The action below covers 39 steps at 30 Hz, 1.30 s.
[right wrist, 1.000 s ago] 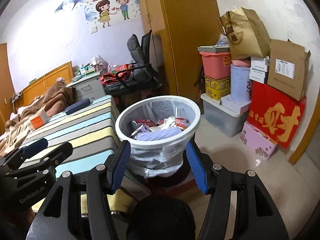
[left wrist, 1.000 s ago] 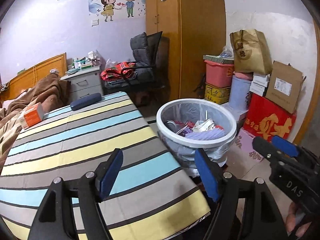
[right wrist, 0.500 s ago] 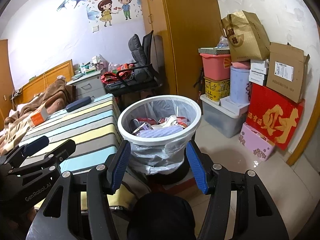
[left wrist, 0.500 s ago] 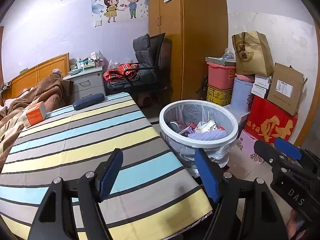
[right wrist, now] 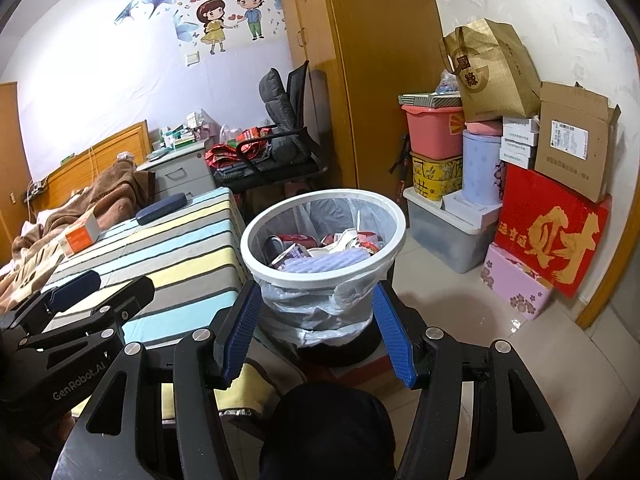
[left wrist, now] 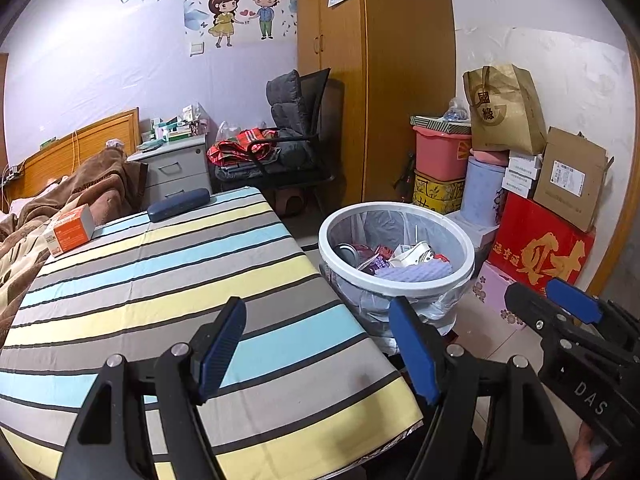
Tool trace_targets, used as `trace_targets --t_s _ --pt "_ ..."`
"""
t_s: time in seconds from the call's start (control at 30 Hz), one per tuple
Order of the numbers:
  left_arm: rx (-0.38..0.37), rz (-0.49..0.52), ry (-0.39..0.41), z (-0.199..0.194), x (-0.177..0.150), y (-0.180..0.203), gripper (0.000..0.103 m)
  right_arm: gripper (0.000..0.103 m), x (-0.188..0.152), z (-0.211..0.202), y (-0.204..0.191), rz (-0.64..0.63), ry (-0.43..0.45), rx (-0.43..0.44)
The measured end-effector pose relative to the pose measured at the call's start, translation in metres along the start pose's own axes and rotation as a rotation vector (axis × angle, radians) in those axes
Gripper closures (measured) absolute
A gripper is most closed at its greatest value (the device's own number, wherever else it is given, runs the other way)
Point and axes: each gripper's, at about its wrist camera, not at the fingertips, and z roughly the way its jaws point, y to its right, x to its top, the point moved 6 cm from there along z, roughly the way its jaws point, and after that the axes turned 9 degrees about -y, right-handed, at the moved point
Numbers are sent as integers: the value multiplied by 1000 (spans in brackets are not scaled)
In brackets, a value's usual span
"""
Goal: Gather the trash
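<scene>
Both empty, jaws apart: left gripper over striped tabletop, right gripper near white trash bin. Bin full of cans and wrappers, right of tabletop.

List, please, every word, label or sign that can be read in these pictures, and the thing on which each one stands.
"DAS": on the right gripper.
"GenRobot.AI": on the left gripper.
"國緣": on the brown paper bag.
"財", large and gold: on the red box; the small characters beside it are too blurred.
Cardboard box label, wardrobe note, orange box print: too small to read.
</scene>
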Motion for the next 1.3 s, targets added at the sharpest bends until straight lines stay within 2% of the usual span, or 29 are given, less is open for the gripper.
trace_targets --t_s 1.3 --pt "-5 -9 0 -6 1 -1 27 44 1 -1 -1 -8 -5 5"
